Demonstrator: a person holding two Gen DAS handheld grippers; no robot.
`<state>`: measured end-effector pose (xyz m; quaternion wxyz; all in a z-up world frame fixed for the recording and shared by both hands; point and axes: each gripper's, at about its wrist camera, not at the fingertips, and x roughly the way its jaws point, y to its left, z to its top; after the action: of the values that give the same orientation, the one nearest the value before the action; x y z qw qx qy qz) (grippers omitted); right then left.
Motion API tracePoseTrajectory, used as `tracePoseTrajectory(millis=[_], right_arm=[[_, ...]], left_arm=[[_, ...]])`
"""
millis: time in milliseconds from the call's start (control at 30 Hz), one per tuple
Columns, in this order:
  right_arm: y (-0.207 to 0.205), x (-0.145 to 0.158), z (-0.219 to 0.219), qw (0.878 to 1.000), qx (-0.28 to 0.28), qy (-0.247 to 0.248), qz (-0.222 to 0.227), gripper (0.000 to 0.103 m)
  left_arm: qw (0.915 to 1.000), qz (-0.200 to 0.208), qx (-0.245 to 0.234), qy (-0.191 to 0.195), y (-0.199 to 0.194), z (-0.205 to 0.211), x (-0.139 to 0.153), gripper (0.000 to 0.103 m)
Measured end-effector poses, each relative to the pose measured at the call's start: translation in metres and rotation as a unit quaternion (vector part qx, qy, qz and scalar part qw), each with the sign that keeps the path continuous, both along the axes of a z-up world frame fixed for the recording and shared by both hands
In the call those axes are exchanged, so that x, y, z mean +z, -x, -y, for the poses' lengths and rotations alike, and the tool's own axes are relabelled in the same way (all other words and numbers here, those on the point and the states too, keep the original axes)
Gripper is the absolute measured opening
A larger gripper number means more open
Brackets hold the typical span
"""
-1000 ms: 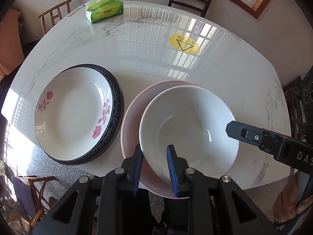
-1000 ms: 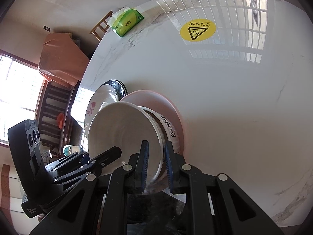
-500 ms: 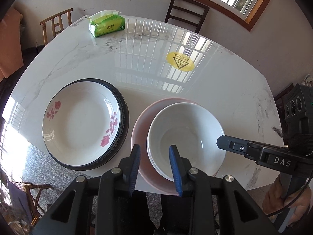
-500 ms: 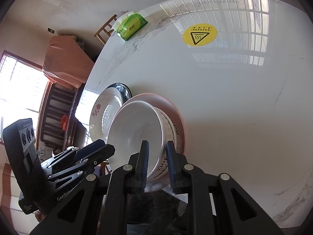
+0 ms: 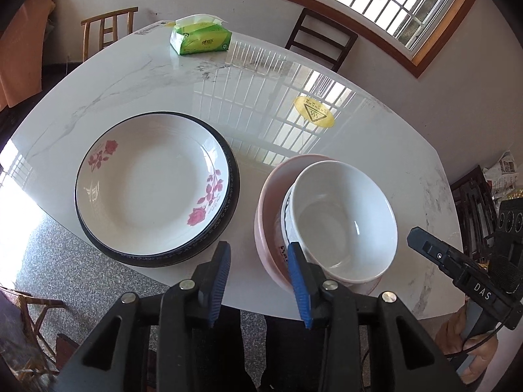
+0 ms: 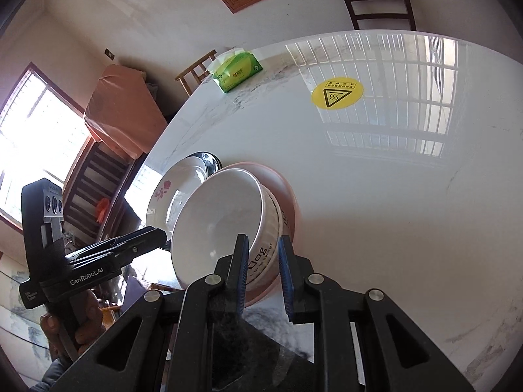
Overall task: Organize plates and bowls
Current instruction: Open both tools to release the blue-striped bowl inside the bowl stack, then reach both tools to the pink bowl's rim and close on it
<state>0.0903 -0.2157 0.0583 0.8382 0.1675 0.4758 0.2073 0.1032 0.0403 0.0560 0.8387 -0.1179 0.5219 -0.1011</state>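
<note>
Left gripper (image 5: 260, 277) fingers opened off upright white bowl (image 5: 343, 219).

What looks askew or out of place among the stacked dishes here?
The white bowl sits tilted in the lettered bowl beneath it, off-centre on the pink plate, which overhangs the table's near edge. The rose-patterned plate sits evenly on the black-rimmed plate.

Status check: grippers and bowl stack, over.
Left gripper open, jaws just opening, nothing between. Right gripper just eased open, clear of bowls. Stack sits on pink plate. Nothing in the way.
</note>
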Motion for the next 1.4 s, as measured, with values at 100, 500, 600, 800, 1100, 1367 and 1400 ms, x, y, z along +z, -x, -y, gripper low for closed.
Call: tracePoseTrajectory(millis=[100,500,600,800,1100,1367,1400], right_arm=[[0.013,0.000,0.001,0.999,-0.015,0.033,0.024,0.031],[0.012,-0.017,0.007,0.999,-0.031,0.027,-0.006,0.039],[0.007,-0.021,0.005,0.999,-0.028,0.035,-0.014,0.039],[-0.002,-0.027,0.004,0.998,-0.027,0.049,-0.035,0.038],[-0.017,-0.033,0.002,0.995,-0.020,0.050,-0.083,0.039],[-0.032,-0.041,0.000,0.990,-0.021,0.083,-0.112,0.049],[-0.033,-0.042,-0.001,0.989,-0.021,0.091,-0.113,0.052]], left_arm=[[0.9999,-0.011,-0.001,0.007,0.000,-0.002,-0.004,0.037],[0.9986,-0.050,-0.008,-0.019,-0.014,0.008,-0.014,0.046],[0.9983,-0.053,-0.005,-0.024,-0.016,0.009,-0.015,0.046],[0.9984,-0.052,0.007,-0.022,-0.020,0.010,-0.016,0.046],[0.9978,-0.064,0.017,-0.003,-0.027,0.003,-0.018,0.046],[0.9973,-0.068,0.024,-0.008,-0.031,0.003,-0.020,0.046],[0.9976,-0.065,0.017,-0.019,-0.031,0.006,-0.018,0.046]])
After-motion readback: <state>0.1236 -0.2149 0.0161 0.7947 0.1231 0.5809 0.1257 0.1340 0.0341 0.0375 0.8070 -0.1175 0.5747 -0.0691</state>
